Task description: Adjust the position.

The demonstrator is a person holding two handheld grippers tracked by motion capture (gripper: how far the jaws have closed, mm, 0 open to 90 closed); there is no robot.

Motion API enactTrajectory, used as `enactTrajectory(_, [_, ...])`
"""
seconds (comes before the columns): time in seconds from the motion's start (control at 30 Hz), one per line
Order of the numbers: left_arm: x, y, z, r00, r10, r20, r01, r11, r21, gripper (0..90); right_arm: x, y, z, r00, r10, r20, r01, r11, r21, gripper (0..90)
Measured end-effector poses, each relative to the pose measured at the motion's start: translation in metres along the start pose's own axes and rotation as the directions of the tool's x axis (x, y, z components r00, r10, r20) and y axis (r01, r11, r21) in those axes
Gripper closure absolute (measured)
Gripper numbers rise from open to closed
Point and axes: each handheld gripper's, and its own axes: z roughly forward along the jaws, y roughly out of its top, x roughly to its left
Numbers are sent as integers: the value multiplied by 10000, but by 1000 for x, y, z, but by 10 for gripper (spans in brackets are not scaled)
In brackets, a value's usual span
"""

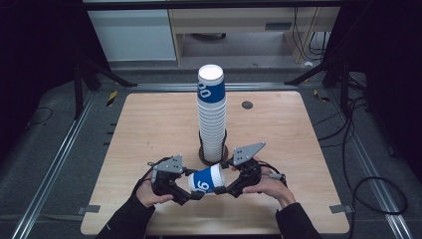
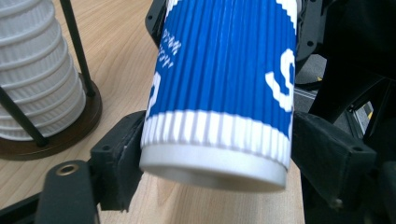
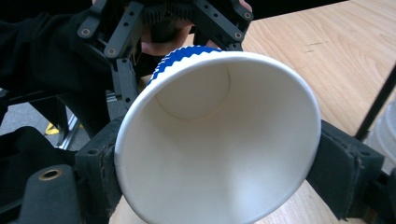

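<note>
between both grippers, left gripper (image 1: 191, 195) and right gripper (image 1: 222, 189) clamp paper cup (image 1: 207, 179)

Your sleeves are black, ending at the wrists. The left gripper (image 1: 195, 195) and right gripper (image 1: 219, 190) are matte black, each topped by a grey three-cornered plate with dark dots. Black cables trail behind them; brass-ringed screw holes sit below the blocky jaws.

Dim dark surroundings, lit tabletop, soft close-up blur
</note>
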Motion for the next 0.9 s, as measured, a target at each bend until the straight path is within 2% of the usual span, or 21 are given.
enactTrajectory(0.13, [2, -1, -1, 9996, 37, -274, -27, 9993, 381, 158, -1, 0, -3, 9997, -48, 225, 44, 9998, 172, 169])
enactTrajectory(0.27, [3, -3, 3, 9986, 143, -502, -93, 9951, 981, 148, -1, -1, 0, 9985, -176, 518, 140, 9975, 690, 168])
enactTrajectory(0.47, [-1, -4, 14, 9967, 526, -616, -416, 9849, 1678, 146, 1, -3, 13, 9981, -339, 509, 264, 9896, 1415, 166])
enactTrajectory(0.63, [-5, -5, 23, 9954, 796, -526, -658, 9719, 2259, 158, 3, -3, 20, 9986, -397, 341, 338, 9867, 1588, 165])
enactTrajectory(0.8, [-6, -5, 24, 9950, 797, -606, -633, 9695, 2367, 247, 4, -2, 22, 9991, -380, 197, 344, 9870, 1569, 163])
enactTrajectory(0.9, [-5, -6, 24, 9959, 736, -520, -599, 9719, 2274, 262, 4, -2, 22, 9993, -348, 146, 321, 9871, 1569, 159])
